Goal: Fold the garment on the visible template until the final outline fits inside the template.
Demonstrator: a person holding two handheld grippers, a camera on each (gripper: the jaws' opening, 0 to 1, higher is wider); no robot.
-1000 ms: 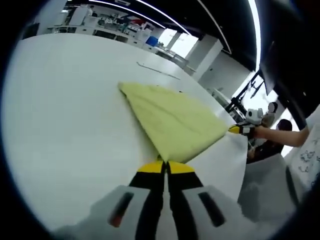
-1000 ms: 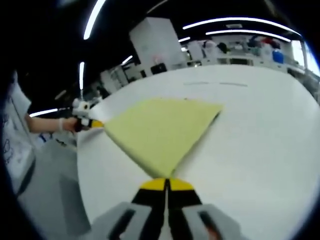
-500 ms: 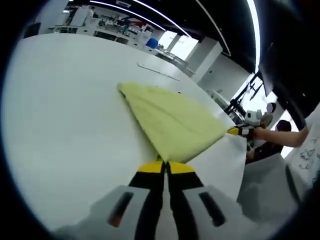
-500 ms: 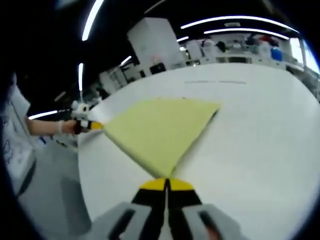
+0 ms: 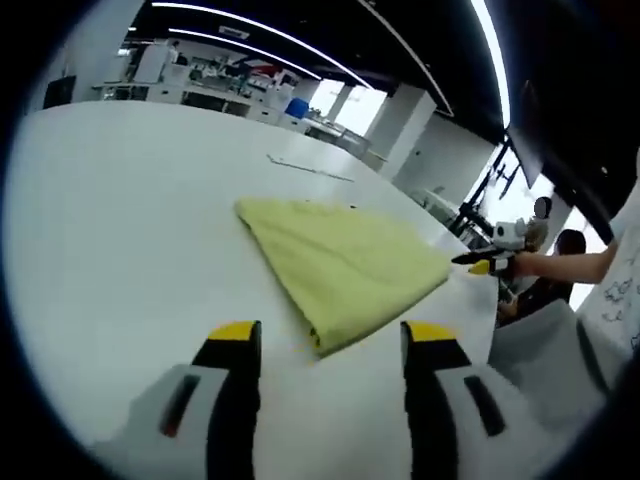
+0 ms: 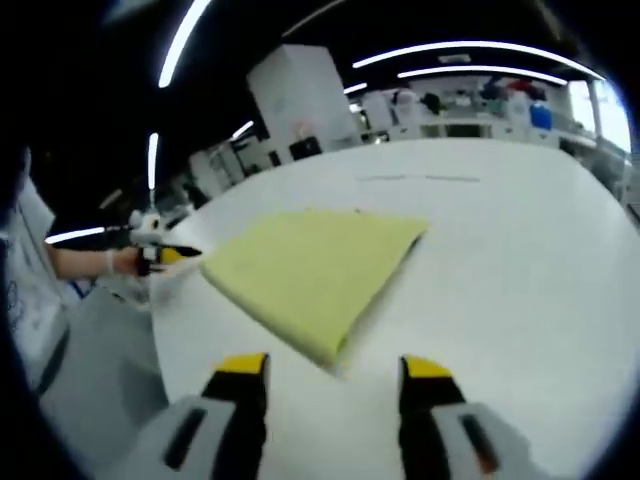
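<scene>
Both views sit low over the white bench [image 5: 100,250], each looking along its own spread jaws at a near corner of the folded yellow garment [image 5: 345,265]. They face it from neighbouring corners and share the garment [image 6: 310,265] and bench [image 6: 520,260].

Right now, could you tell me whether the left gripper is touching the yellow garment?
Apart. In the left gripper view the left gripper has its jaws open, and white table shows between the yellow tips and the garment corner.
</scene>
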